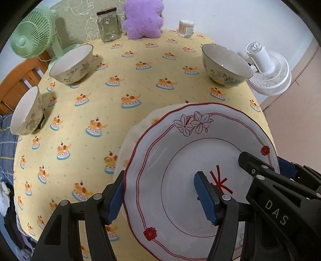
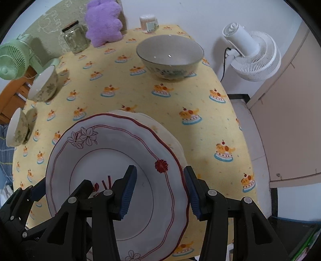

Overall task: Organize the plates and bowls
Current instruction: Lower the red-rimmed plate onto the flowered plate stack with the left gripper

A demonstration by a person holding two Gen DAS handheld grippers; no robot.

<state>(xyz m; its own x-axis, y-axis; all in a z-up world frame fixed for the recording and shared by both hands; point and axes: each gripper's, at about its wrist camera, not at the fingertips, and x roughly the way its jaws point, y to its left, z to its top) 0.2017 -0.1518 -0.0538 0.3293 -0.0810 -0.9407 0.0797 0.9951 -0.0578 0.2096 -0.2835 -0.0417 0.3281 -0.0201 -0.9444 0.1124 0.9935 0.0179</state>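
step: plates being stacked; red-rimmed plate sits over a plain plate whose edge peeks out at the far-left side. Looks like set-down or pick-up of the top plate, can't tell which from here.
left tool: fingers spread wide, straddling the plate's left rim, one pad outside the rim, the other over the plate's well. Not pinching; clear gap on both sides.
right tool: same on the plate's right rim, one pad over the well, other pad outside the rim. Fingers apart, nothing clamped.
plate vs tools: plate lies between both tools, near edge of table, right of centre. Rim passes through each tool's gap; contact with pads can't be confirmed.
plate pose: roughly flat, seems resting on lower plate; whether fully seated is hidden.
bowls, left to right: near-left bowl at left table edge; far-left bowl behind it; far-right bowl alone, well apart from the plates. All three upright, unstacked.
background: green fan, glass jar, purple plush, cotton swab tub, white fan. Not task items.
next move (judgement): if plates are done, back both tools off sideways without dragging the rim, then go for bowls, nesting them into one stack.
progress: plates probably stacked; bowls not yet.
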